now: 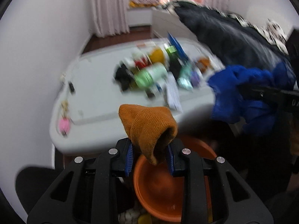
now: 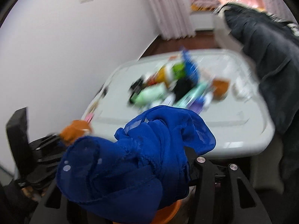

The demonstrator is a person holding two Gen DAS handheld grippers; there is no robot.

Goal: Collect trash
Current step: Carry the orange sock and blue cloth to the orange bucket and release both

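Dangling between left tool (image 1: 150, 155) pads: orange knit sock (image 1: 149, 128), above orange basin (image 1: 158, 190)

Motion blur smears heap of small colourful items (image 1: 157, 71) at centre of white plastic table (image 1: 89, 112); none identifiable. Crumpled blue sheer cloth (image 2: 134, 158) hides right gripper's fingers. Orange plastic basin (image 1: 158, 190) below table edge cut by left gripper's frame.
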